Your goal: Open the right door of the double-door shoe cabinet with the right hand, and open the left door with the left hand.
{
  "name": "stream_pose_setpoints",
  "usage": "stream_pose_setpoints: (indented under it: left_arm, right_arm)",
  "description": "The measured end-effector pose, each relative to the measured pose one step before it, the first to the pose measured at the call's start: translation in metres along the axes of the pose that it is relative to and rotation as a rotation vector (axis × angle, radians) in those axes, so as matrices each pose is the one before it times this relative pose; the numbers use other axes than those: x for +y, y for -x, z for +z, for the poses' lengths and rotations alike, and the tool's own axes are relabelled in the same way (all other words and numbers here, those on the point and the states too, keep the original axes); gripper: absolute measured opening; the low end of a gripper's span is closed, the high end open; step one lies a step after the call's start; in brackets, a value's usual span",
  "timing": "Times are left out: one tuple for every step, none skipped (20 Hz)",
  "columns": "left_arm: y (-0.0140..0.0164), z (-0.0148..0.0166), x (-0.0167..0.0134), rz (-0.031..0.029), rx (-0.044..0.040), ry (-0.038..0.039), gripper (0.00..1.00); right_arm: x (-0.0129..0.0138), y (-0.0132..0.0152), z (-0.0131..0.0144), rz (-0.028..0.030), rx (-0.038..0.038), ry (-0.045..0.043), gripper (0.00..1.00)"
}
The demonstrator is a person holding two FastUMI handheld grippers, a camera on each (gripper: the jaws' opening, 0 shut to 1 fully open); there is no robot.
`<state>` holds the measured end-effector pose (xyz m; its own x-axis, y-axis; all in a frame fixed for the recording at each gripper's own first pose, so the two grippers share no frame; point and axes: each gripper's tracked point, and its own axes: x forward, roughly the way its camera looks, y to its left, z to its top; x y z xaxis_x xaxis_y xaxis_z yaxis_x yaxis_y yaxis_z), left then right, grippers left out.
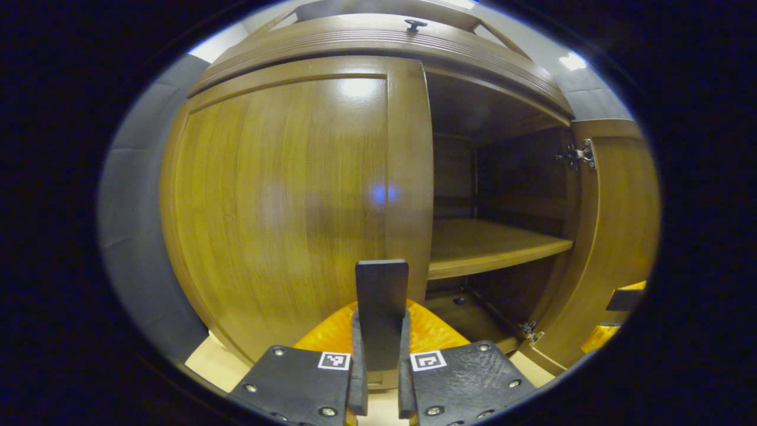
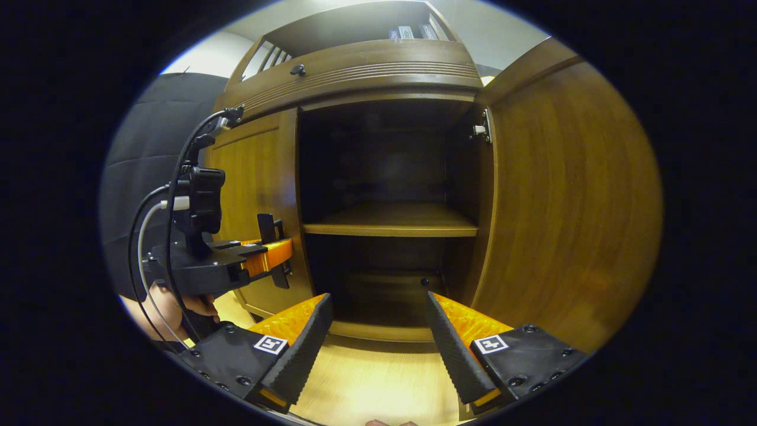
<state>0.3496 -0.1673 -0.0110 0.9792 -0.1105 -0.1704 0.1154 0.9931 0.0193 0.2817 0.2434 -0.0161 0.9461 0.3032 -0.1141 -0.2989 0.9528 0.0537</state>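
The brown wooden shoe cabinet has its left door (image 1: 278, 195) flat against the frame. Its black bar handle (image 1: 381, 284) stands upright between my left gripper's (image 1: 381, 316) two fingers, which press on it from both sides. In the right gripper view the left gripper (image 2: 269, 254) sits at that door's (image 2: 254, 171) inner edge, held by a hand (image 2: 171, 307). The right door (image 2: 568, 195) is swung wide open. My right gripper (image 2: 378, 319) hangs open before the dark opening, holding nothing, with the door's inner face just to its right.
Inside the cabinet a wooden shelf (image 2: 390, 222) crosses at mid height. Metal hinges (image 1: 576, 155) hold the open door. A drawer front with a small knob (image 2: 297, 70) runs above the doors. Pale wooden floor (image 2: 366, 378) lies below. Cables (image 2: 148, 236) trail from the left gripper.
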Motion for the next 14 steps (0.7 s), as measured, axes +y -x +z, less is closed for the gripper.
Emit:
stream_pose_setpoints:
  left_arm:
    - [0.00066,0.00071,-0.00190,0.00388,-0.00345,0.00585,0.23]
    - [-0.00142,0.00096,0.00018,0.00288,0.00605,-0.00332,0.13]
    - [0.00474,0.00083,0.00098,0.00068,-0.00475,0.02071,0.15]
    - [-0.00162,-0.00112,-0.00020,-0.00337,0.01203,0.00293,0.09]
    - [0.00091,-0.00201,0.00170,-0.00276,-0.00048,0.00474,0.09]
    - [0.00167,0.00016,0.00013,-0.00332,0.00409,0.00271,0.09]
    - [0.00081,0.00044,-0.00046,-0.00258,0.00136,0.00011,0.08]
    - [0.00214,0.00115,0.00010,-0.00388,-0.00045,0.00485,0.08]
    - [0.00120,0.00145,-0.00030,-0.00606,-0.00026,0.00031,0.07]
    - [0.00065,0.00155,0.00016,-0.00801,-0.00229,-0.00131,0.07]
    - [-0.00080,0.00020,-0.00071,-0.00878,-0.00034,0.00048,0.07]
    - [-0.00091,-0.00201,-0.00088,-0.00912,0.00085,0.00108,0.09]
    - [0.00006,0.00132,-0.00022,-0.00916,0.00034,0.00255,0.09]
    - [0.00058,0.00124,-0.00015,-0.00762,0.00035,0.00082,0.09]
  right_arm:
    - [0.00014,0.00149,0.00061,-0.00074,0.00038,0.00084,0.96]
    - [-0.00019,0.00058,-0.00015,-0.00365,-0.00170,0.00396,0.96]
    - [-0.00155,0.00190,0.00079,-0.00803,-0.00570,0.00326,0.96]
    - [-0.00034,0.00211,0.00125,-0.00335,-0.00427,-0.00293,0.96]
    - [0.00044,0.00238,0.00141,-0.00319,-0.00363,-0.00461,0.96]
    - [0.00109,0.00354,0.00071,-0.00354,-0.00221,-0.00195,0.96]
    - [0.00077,0.00280,-0.00016,-0.00451,0.00051,0.00072,0.96]
    - [0.00064,0.00325,-0.00010,-0.00505,0.00153,0.00004,0.96]
    - [0.00160,0.00359,0.00046,-0.00244,-0.00115,-0.00133,0.96]
    - [0.00062,0.00201,-0.00064,-0.00487,-0.00239,0.00388,0.96]
    - [-0.00078,0.00268,0.00039,-0.01296,-0.00545,0.00687,0.96]
    - [-0.00012,0.00331,0.00031,-0.01040,-0.00245,0.00259,0.96]
    - [0.00040,0.00379,0.00029,-0.00710,0.00168,0.00042,0.96]
    - [0.00021,0.00306,-0.00116,-0.00851,0.00023,0.00164,0.96]
